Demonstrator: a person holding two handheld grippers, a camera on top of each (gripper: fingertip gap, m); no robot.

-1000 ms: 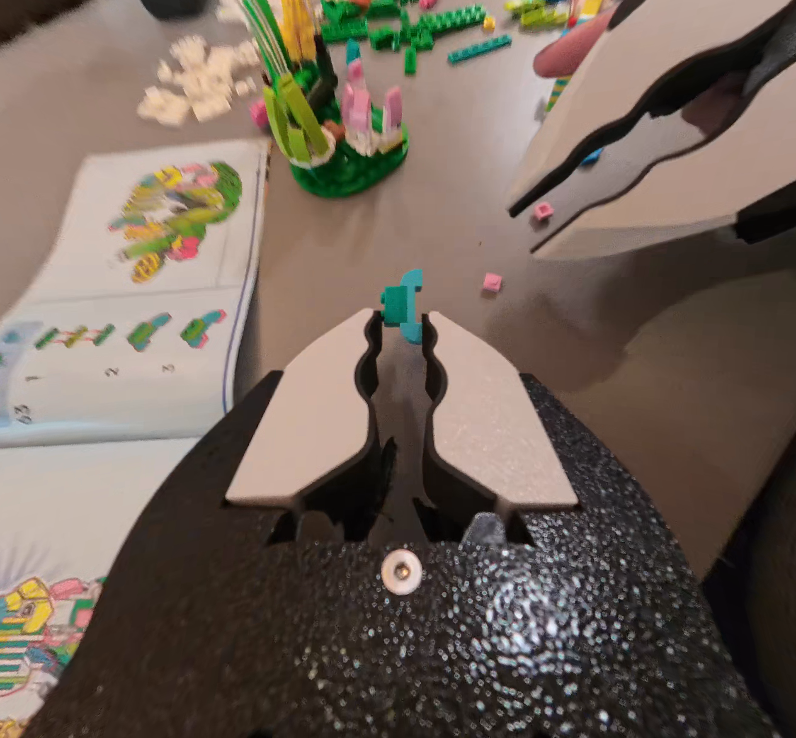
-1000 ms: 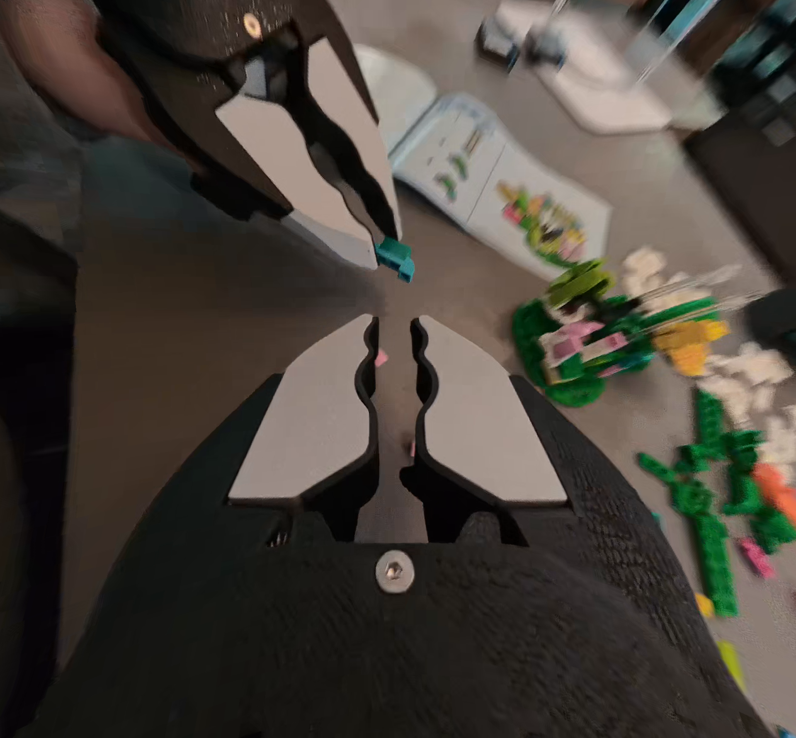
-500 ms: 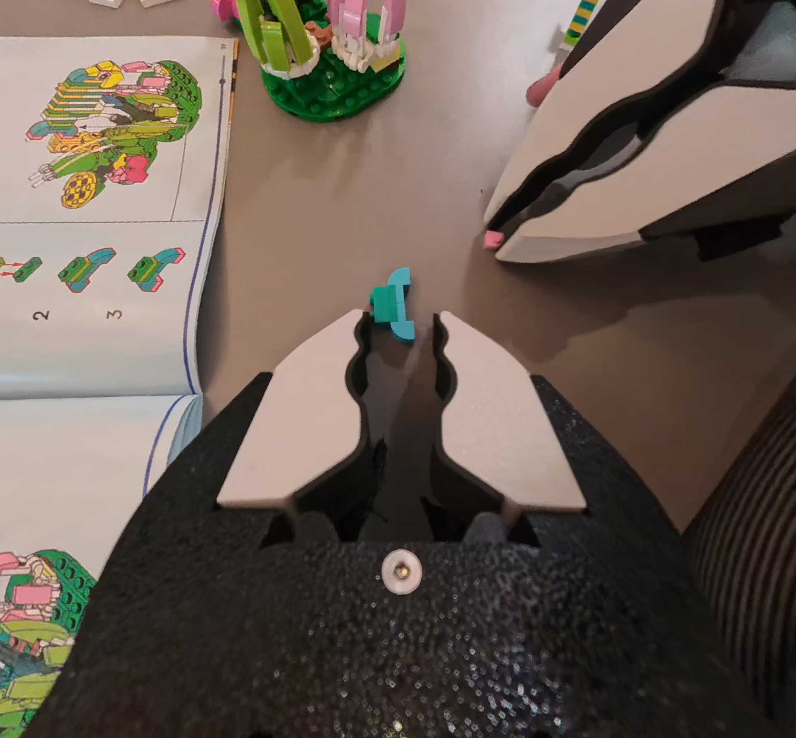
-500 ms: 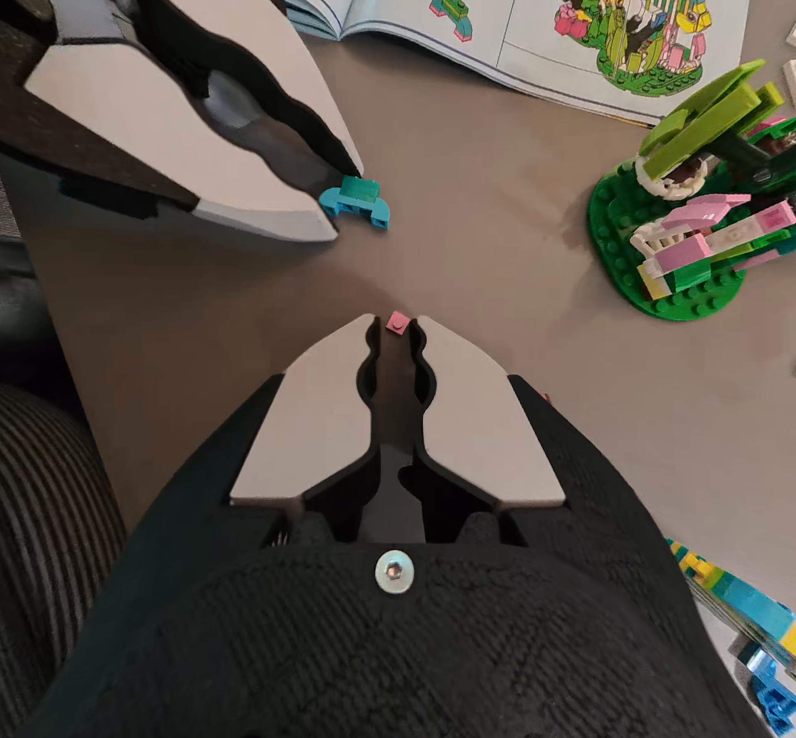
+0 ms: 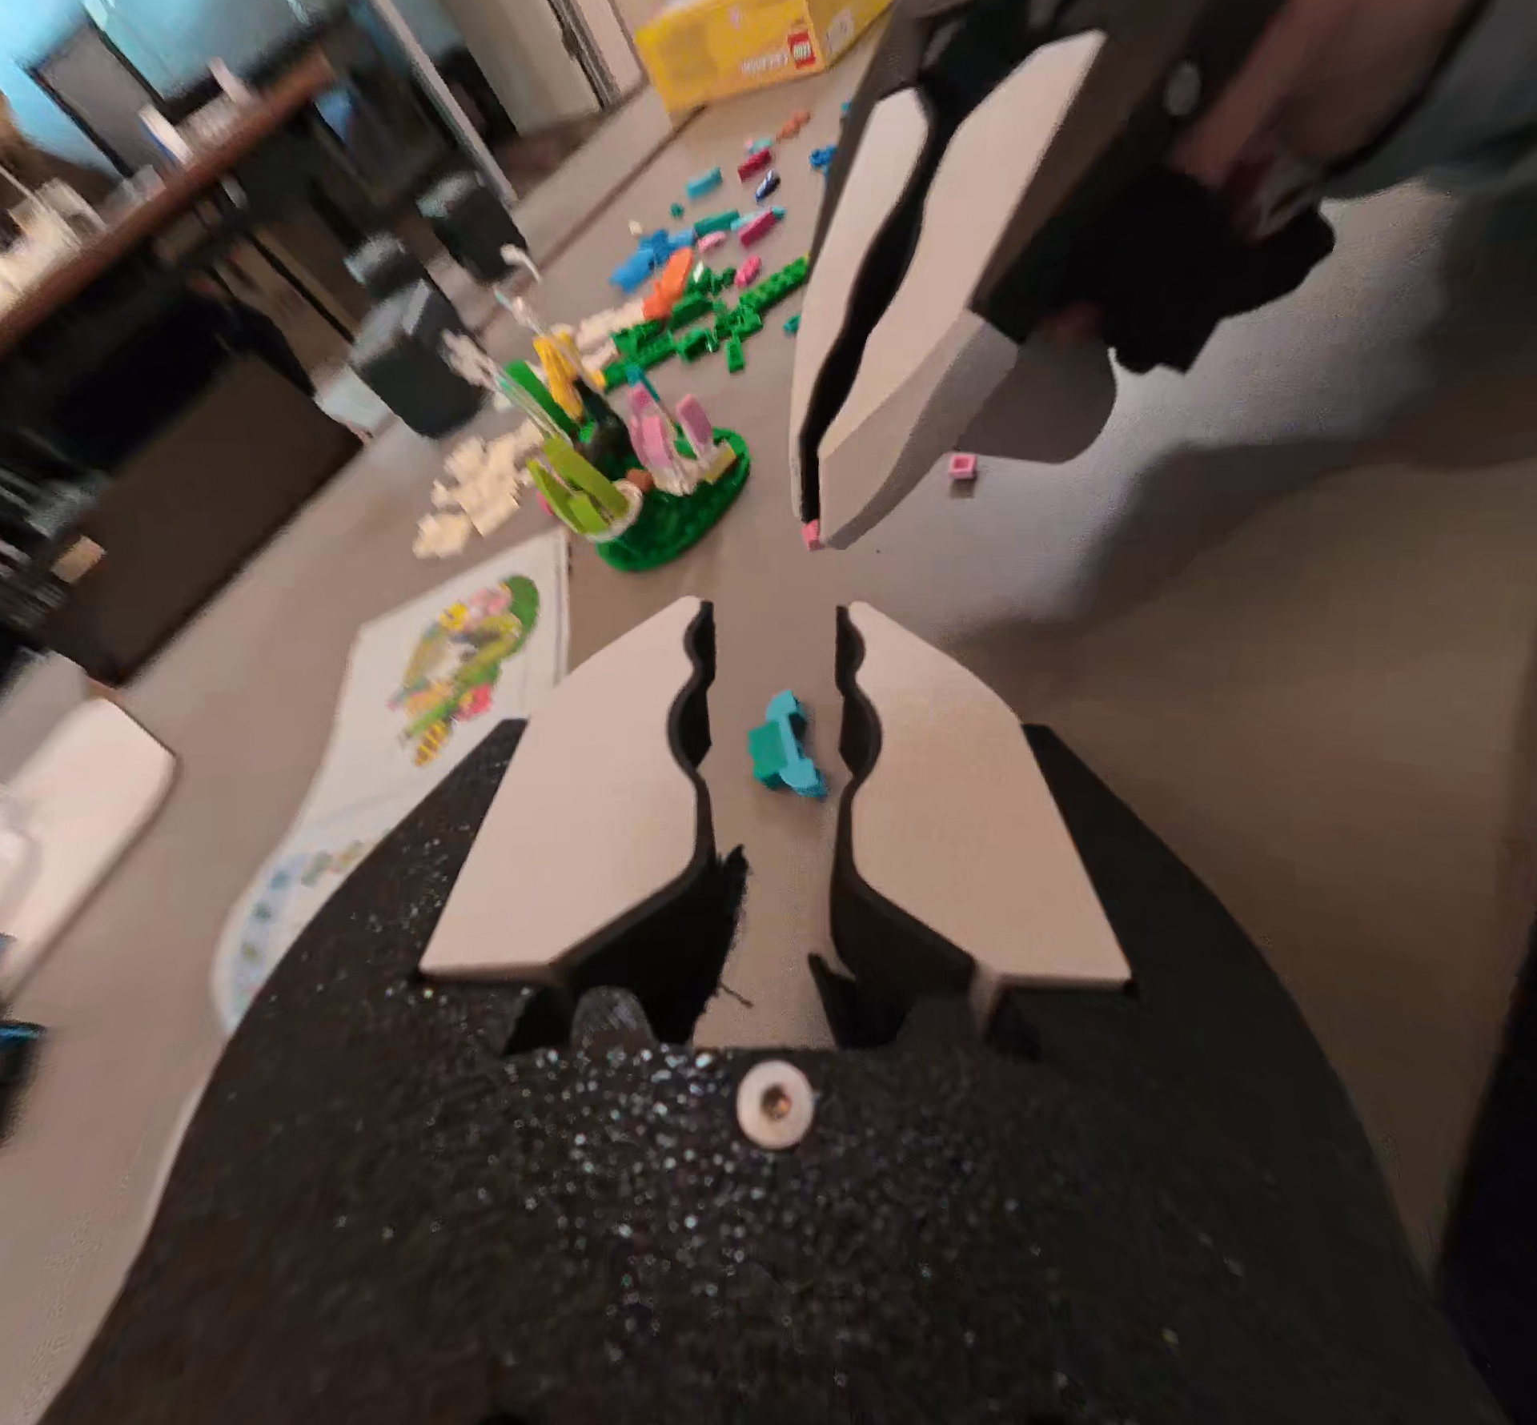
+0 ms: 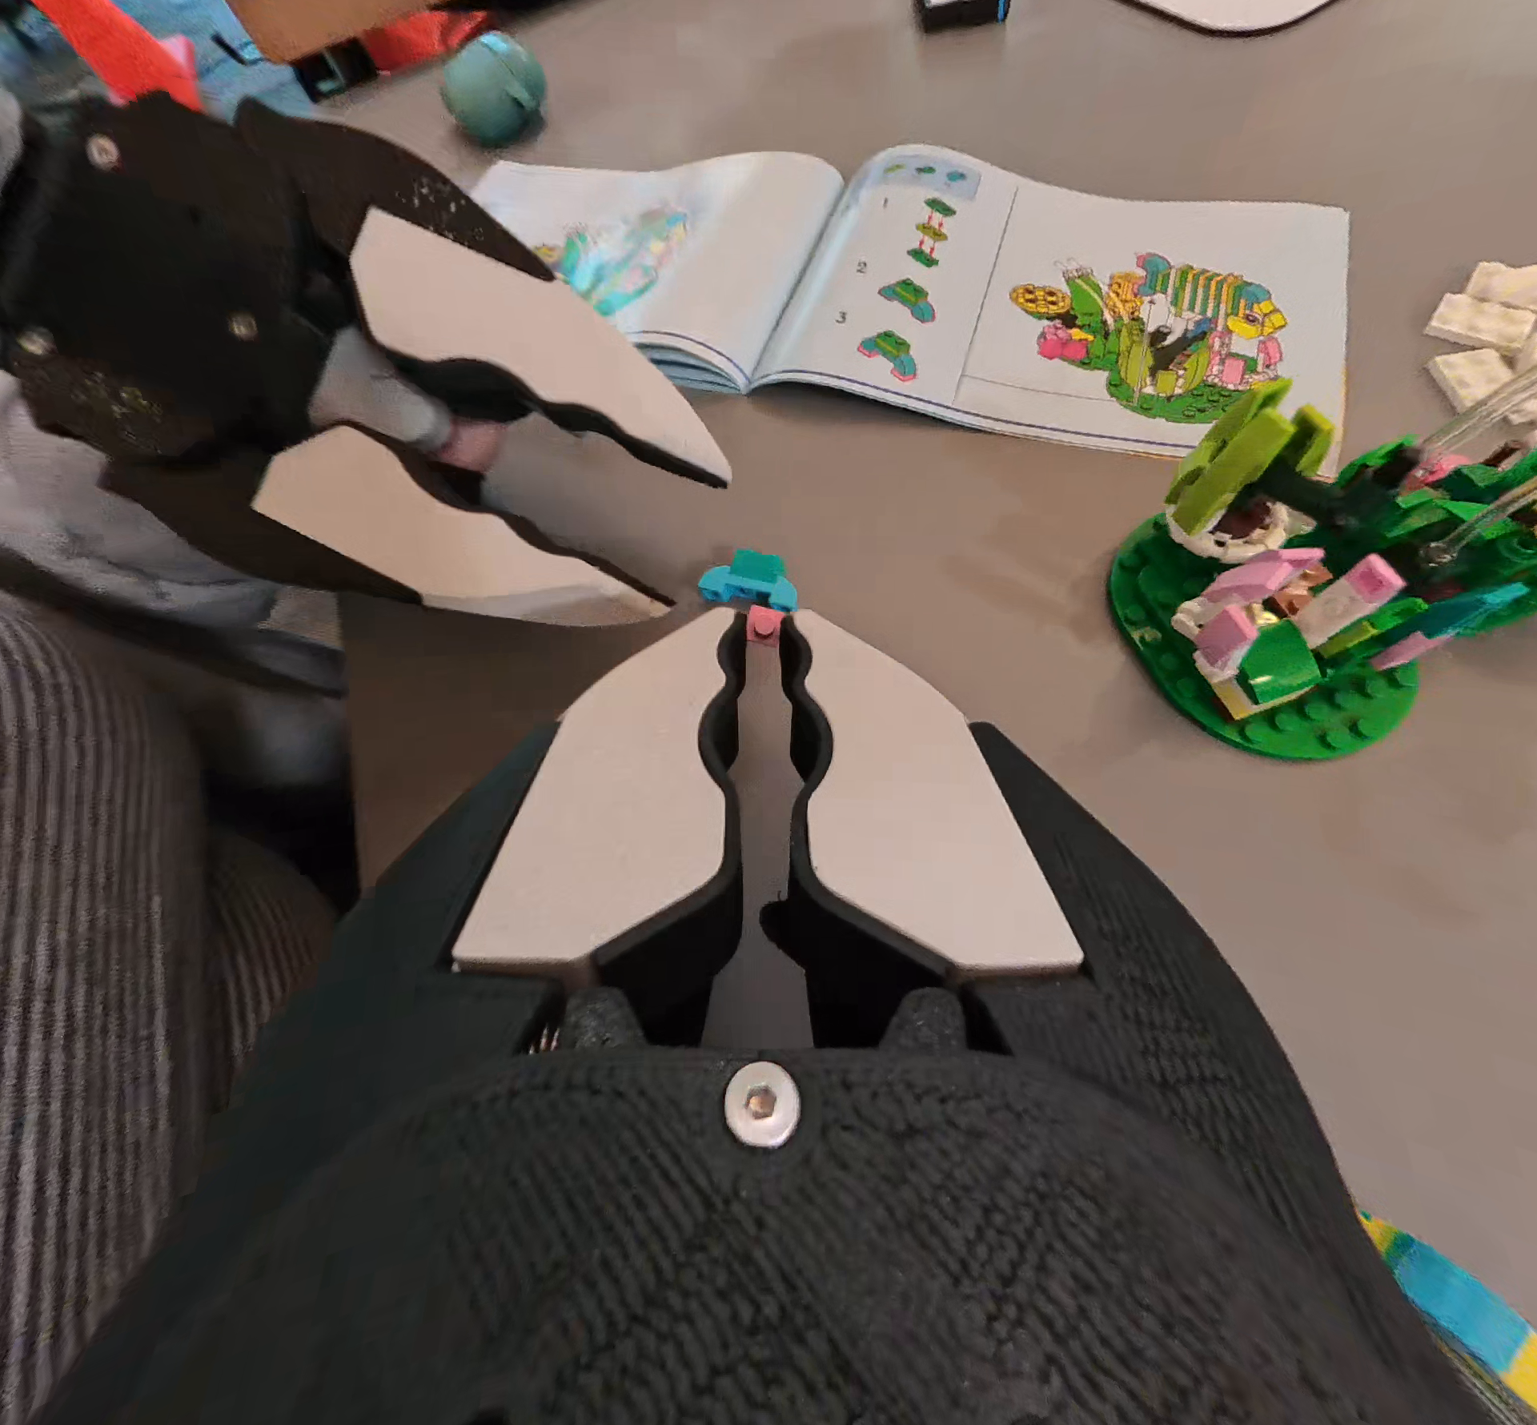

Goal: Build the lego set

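Since half a second ago your right claw [image 6: 763,620] has picked the pink stud piece [image 6: 763,624] off the surface [image 6: 1081,928] and pinches it at the very tips, jaws nearly closed on it. Your left claw [image 5: 773,620] has pulled back and tilted up; it's open and empty, with the teal arch piece [image 5: 782,749] lying loose on the surface between its fingers, low centre of the left wrist view.

Key relation: in the right wrist view the teal arch piece [image 6: 748,578] sits just above the pink piece, straight ahead of the right claw's tips, close but I can't tell if they touch. Its long axis runs left-right across the frame, green block on top. Left claw [image 6: 665,545] is at centre-left there, tips just beside the arch's left end, so left is the nearer one to steady it.

My read: next is seating pink onto the arch; it's loose, so it'll likely skid unless left clamps it first.

Farther out:
- spare pink stud [image 5: 963,464] on the surface, right of centre in the left view
- green flower build [image 6: 1297,636] at right, clear of the path
- open instruction booklet [image 6: 998,287] upper centre
- loose green and white bricks [image 5: 707,329] beyond, yellow box [image 5: 773,29] at top

Nothing blocks the line between pink and arch.
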